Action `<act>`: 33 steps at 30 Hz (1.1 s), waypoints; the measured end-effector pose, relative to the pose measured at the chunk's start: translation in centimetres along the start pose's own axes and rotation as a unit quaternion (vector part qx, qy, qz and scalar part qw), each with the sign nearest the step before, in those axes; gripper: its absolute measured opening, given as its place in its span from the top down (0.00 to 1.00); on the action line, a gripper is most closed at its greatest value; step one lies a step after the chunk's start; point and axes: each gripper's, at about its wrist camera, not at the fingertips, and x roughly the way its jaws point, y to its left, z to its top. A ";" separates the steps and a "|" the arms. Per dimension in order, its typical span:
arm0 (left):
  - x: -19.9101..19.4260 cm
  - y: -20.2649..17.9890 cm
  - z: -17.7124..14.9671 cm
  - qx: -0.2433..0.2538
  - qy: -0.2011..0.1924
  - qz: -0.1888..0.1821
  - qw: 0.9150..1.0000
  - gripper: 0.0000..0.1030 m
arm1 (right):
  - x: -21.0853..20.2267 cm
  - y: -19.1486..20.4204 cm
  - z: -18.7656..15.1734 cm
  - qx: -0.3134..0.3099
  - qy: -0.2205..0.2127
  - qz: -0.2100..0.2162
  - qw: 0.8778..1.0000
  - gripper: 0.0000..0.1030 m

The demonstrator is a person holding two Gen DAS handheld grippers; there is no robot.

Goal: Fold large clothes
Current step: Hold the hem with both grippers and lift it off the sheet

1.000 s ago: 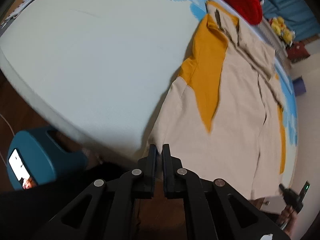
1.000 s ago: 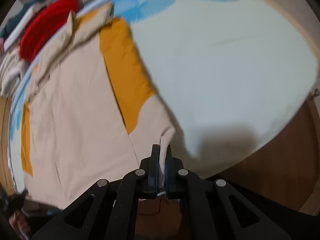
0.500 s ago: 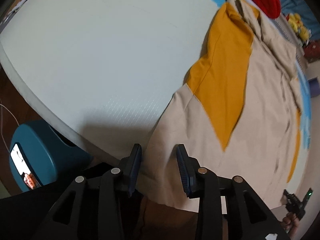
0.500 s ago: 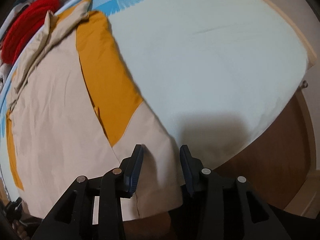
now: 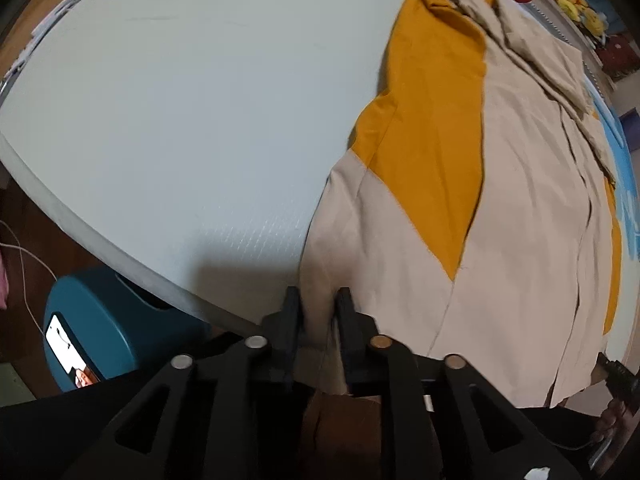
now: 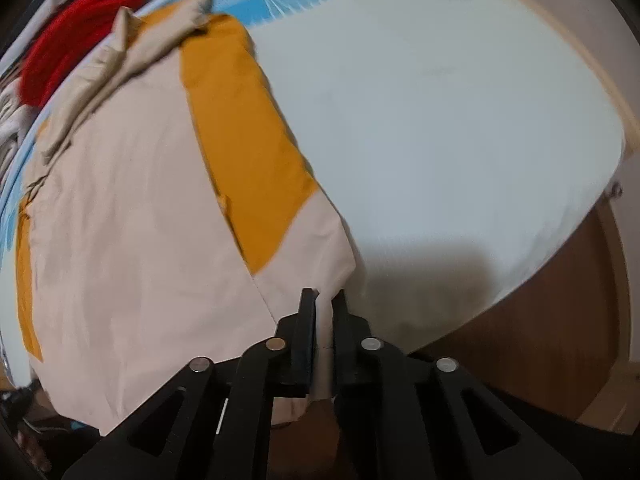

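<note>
- Now: jacket (image 5: 520,208), beige w/ orange panels, lies flat on the bed (image 5: 192,112), collar at the far end, hem hanging over the near edge toward the floor.
- Change vs a sec ago: both grippers were pinched nearly shut, sprang wide half a sec back, and are closing again w/ hem cloth between the fingers. Reads as a re-grip, each one taking a deeper bite of the hem.
- Left gripper (image 5: 318,304): narrow gap, jaws closing, beige hem corner between them; pads look close to the cloth but not clearly clamped yet.
- Right gripper (image 6: 323,306): same, narrow and closing on the other hem corner (image 6: 326,280), strip of cloth visible in the gap.
- Meaning for the task: prob. setting up to lift the hem and carry it toward the collar for the first fold. Fold not started.
- Pose: both point steeply down at the bed edge, one per corner, hem spanning between them.
- Around: red cloth (image 6: 72,36) past the collar, blue stool (image 5: 104,320) w/ a phone on it by the bed.
</note>
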 end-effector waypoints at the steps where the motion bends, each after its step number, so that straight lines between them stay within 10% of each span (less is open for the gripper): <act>1: 0.1 -0.1 0.0 0.003 0.000 0.004 1.000 0.83 | 0.2 0.1 -0.1 -0.005 0.001 -0.006 1.000 0.80; 33: 1.0 -3.0 0.2 0.035 -0.004 0.032 0.999 0.87 | 0.4 2.0 -0.1 -0.049 -0.013 -0.027 0.998 0.88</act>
